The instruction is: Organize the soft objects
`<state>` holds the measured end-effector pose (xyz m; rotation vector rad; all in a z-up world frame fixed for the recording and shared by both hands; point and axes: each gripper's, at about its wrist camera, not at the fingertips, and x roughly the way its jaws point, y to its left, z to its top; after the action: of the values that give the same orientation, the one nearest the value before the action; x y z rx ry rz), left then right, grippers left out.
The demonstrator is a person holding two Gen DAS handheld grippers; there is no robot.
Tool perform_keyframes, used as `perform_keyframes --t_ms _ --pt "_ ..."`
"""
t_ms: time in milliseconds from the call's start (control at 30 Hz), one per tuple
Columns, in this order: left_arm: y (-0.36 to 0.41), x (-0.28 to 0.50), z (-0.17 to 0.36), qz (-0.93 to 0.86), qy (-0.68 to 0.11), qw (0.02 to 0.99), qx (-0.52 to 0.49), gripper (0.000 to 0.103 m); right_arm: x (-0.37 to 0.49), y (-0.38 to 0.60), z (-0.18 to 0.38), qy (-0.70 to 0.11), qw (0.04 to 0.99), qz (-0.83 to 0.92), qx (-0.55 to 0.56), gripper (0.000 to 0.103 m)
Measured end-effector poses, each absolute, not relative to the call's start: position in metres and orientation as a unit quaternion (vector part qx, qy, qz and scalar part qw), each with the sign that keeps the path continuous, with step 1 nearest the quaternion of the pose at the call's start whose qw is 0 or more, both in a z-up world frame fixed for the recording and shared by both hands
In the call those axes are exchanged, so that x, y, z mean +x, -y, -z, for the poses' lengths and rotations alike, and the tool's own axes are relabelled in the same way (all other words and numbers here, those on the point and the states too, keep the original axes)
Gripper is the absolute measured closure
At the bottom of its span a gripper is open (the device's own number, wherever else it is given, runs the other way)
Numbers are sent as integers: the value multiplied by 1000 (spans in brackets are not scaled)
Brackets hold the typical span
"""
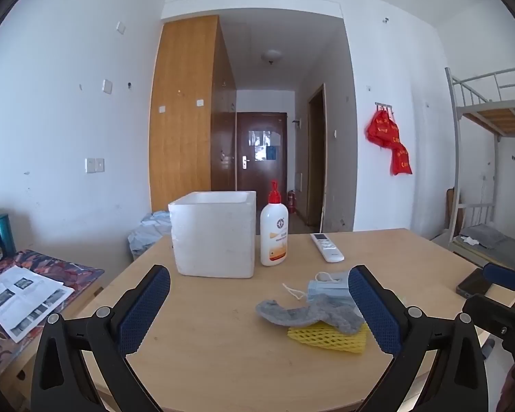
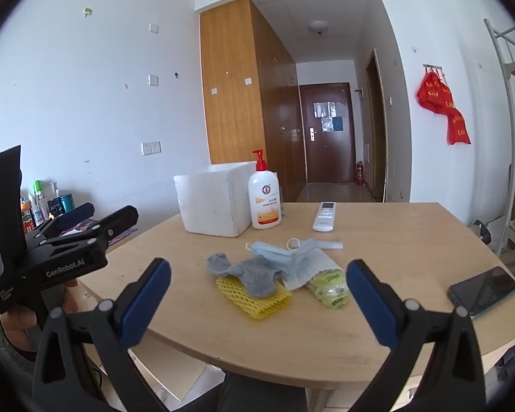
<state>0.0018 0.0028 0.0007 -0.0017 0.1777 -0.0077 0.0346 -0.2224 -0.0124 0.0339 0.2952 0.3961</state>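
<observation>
So both grippers sit at the near edge of the wooden table (image 2: 377,240), jaws spread as wide as they go and nothing between them. The left gripper (image 1: 259,300) and the right gripper (image 2: 258,295) are both released and hang above the table, short of the pile.

The soft stuff is bunched in one heap around mid-table. In the right wrist view it's dead ahead at 12 o'clock from the gripper: a grey sock (image 2: 247,271) draped over a yellow foam net (image 2: 254,297), a blue face mask (image 2: 278,252) touching the sock at its 1 o'clock, a white pouch (image 2: 309,267) under the mask, and a crinkly green packet (image 2: 328,288) at the heap's 4 o'clock. The white foam box (image 2: 216,202) stands behind it at about 11 o'clock, my guess for where things go. Right beside the box is a pump bottle (image 2: 265,199), and a remote (image 2: 324,216) lies at 1 o'clock.

What could go wrong, as I see it:
- The sock overlaps the net and mask, so pinching one probably drags its neighbours along.
- The mask's ear loops (image 2: 293,242) could snag a finger on release.
- The bottle is tall and touching-close to the box, so a sloppy swing toward the box could tip it.
- The phone (image 2: 482,290) sits at 3 o'clock near the table edge; the right gripper could nudge it off.
</observation>
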Motion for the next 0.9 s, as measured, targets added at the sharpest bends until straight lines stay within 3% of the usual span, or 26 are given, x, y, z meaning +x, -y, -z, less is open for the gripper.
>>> perform_keyframes --t_ms 900 --pt "-3 4 2 9 -94 996 5 0 37 222 9 -145 970 -195 17 0"
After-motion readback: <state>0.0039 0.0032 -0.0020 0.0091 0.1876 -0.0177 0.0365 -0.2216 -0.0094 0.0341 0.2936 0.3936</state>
